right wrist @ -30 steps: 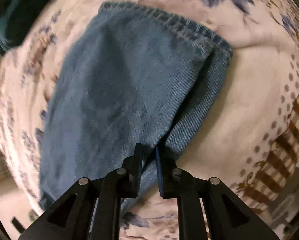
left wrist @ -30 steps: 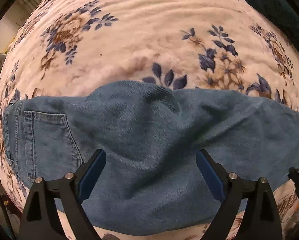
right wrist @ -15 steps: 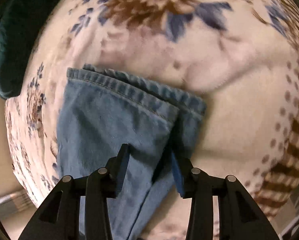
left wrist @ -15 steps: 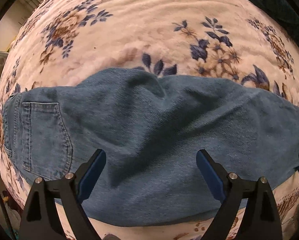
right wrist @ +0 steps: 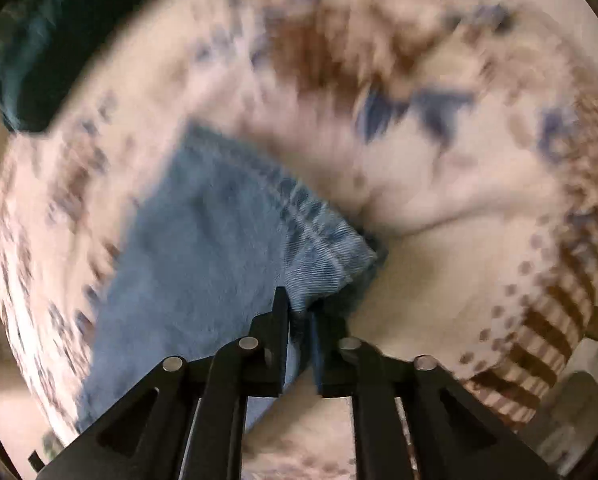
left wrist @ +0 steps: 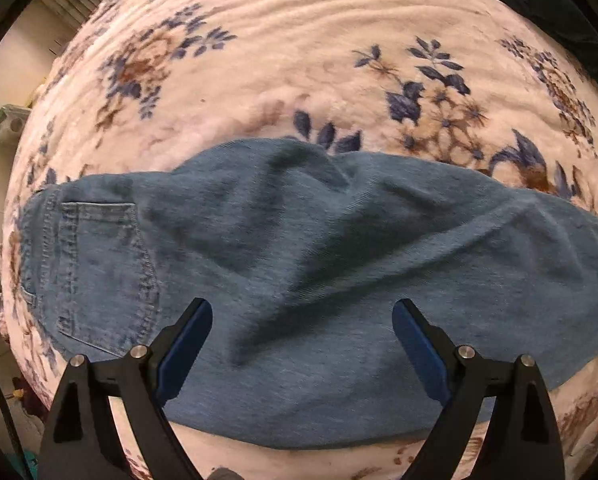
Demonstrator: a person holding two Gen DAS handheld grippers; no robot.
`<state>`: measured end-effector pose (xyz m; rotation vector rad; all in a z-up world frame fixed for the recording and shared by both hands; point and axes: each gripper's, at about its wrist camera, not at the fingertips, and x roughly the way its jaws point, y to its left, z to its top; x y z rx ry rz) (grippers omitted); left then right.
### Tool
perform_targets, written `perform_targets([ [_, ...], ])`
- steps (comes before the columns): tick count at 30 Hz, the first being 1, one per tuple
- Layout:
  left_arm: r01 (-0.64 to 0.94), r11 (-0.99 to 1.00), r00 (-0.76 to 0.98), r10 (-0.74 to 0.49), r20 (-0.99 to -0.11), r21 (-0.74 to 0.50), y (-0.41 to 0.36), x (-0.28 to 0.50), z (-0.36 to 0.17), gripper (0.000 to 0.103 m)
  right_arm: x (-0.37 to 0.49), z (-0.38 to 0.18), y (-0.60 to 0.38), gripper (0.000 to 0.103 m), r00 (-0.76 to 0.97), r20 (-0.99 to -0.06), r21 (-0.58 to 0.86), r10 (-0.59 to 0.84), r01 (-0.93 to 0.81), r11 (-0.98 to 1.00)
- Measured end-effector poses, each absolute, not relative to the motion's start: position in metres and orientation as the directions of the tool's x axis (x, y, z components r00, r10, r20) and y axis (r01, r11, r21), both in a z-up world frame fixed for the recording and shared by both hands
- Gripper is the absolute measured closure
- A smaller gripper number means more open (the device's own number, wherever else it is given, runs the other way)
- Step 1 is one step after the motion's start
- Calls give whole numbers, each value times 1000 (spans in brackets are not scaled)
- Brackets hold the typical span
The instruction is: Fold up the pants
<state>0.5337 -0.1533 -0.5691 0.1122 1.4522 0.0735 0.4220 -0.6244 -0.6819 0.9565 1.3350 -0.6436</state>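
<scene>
Right wrist view, badly blurred, shows the right gripper (right wrist: 299, 308) with its jaws just closed again, pinching the hem corner of the pants (right wrist: 203, 264), a fold of denim caught between the pads. From there the blue leg runs away to the lower left across the floral blanket (right wrist: 439, 240), with a dark green cloth (right wrist: 31, 52) at the upper left edge. Over on the left wrist view, the left gripper (left wrist: 302, 334) hangs above the cloth with its blue pads (left wrist: 187, 344) spread wide, nothing between them. Below it the pants lie folded lengthwise and rumpled across the blanket, back pocket (left wrist: 103, 272) toward the left, a raised crease through the middle.
</scene>
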Motion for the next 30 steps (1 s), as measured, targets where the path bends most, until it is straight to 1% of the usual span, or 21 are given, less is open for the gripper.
perform_targets([
  [1,14,990,126,138,-982,141,-151,532,-568,11,425,-691,-626,85,123,-978,192,167,843,502],
  [2,10,990,131,141,-981,144,-144,532,-565,11,427,-691,-625,81,98,-982,170,163,838,519],
  [4,-10,991,133,131,-982,131,-130,530,-558,11,431,-677,-616,67,103,-989,148,111,810,568],
  [5,-30,992,137,126,-983,123,-120,528,-553,11,432,-664,-606,52,107,-992,129,72,795,593],
  [6,-49,993,141,118,-983,112,-111,527,-546,11,432,-656,-598,42,120,-991,130,57,788,602],
  [7,-74,992,147,111,-983,101,-97,523,-541,11,431,-644,-584,41,137,-990,133,41,779,613],
  [8,-102,990,153,116,-981,101,-80,522,-536,11,431,-634,-566,41,145,-989,138,40,769,624],
  [10,-152,984,156,120,-981,96,-47,517,-530,11,433,-624,-526,41,153,-984,173,87,749,640],
  [12,-218,973,143,103,-984,70,-1,511,-526,11,438,-623,-473,41,159,-970,240,181,715,656],
  [15,-297,953,129,92,-987,50,69,502,-520,11,450,-634,-381,41,151,-918,372,368,652,661],
  [19,-318,947,110,82,-990,43,149,501,-521,11,460,-653,-259,41,125,-838,488,531,608,626],
  [20,-313,949,101,65,-993,30,166,501,-524,11,460,-660,-230,41,117,-821,504,558,608,613],
  [23,-311,950,63,-9,-998,-28,201,504,-538,11,454,-678,-178,41,110,-810,502,576,637,585],
  [25,-318,946,44,-58,-997,-69,214,508,-548,11,450,-686,-160,42,145,-801,515,581,663,544],
  [26,-331,938,40,-100,-994,-108,221,510,-554,11,448,-689,-153,45,168,-797,523,580,672,524],
  [27,-349,926,44,-141,-989,-147,228,512,-559,11,446,-690,-149,57,200,-798,530,568,681,505],
  [28,-381,905,51,-186,-981,-191,236,513,-566,11,443,-690,-147,64,228,-793,544,565,682,489],
  [29,-403,888,63,-217,-974,-224,241,514,-570,16,442,-691,-143,75,256,-795,550,550,686,476],
  [30,-426,867,79,-249,-965,-258,246,515,-573,31,445,-695,-142,78,264,-799,547,540,693,470],
])
